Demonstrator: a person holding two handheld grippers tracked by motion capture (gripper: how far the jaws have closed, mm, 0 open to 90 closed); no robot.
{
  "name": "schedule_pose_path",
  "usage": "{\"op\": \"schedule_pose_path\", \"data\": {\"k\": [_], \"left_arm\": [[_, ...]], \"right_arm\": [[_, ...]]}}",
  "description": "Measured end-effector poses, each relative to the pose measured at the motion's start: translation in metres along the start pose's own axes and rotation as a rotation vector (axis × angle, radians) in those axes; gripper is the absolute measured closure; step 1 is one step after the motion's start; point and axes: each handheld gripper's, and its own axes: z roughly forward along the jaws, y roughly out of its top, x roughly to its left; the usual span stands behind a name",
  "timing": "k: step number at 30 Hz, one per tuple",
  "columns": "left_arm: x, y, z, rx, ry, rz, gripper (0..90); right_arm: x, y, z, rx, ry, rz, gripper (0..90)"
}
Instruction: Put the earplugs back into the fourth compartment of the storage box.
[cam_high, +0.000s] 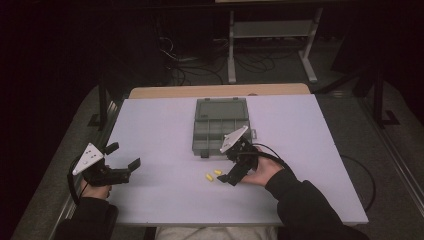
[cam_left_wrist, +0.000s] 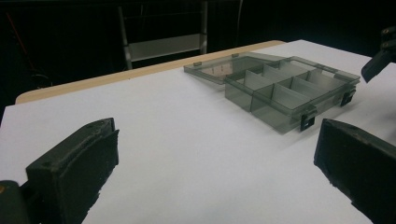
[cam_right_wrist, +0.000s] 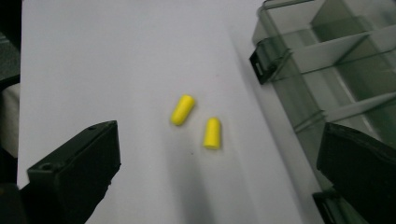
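A smoky clear compartment box (cam_high: 220, 127) lies open at the table's middle, lid folded back; it also shows in the left gripper view (cam_left_wrist: 280, 91) and the right gripper view (cam_right_wrist: 336, 70). Two yellow earplugs (cam_high: 212, 175) lie on the table just in front of it, seen close in the right gripper view (cam_right_wrist: 182, 109) (cam_right_wrist: 212, 133). My right gripper (cam_high: 231, 175) hovers open just right of the earplugs, jaws wide, holding nothing. My left gripper (cam_high: 125, 157) rests open near the table's left front edge, far from the box, with nothing between its jaws.
The white table top (cam_high: 165, 125) has bare room on the left and right. A wooden strip (cam_high: 220, 91) runs along its far edge. Beyond it stand a metal frame (cam_high: 270, 45) and cables on the dark floor.
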Motion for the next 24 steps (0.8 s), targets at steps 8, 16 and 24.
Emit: {"op": "schedule_pose_path", "data": {"k": [8,16,24], "left_arm": [[0.000,0.000,0.000,-0.001,-0.002,-0.001,0.0],[0.000,0.000,0.001,0.003,-0.007,-0.004,0.0],[0.000,0.000,0.001,0.008,-0.011,0.001,0.0]], "right_arm": [[0.001,0.002,0.016,0.038,0.015,-0.014,0.0],[-0.001,0.002,0.032,0.069,0.005,-0.039,0.0],[-0.008,0.001,0.039,0.073,0.024,-0.040,15.0]]}}
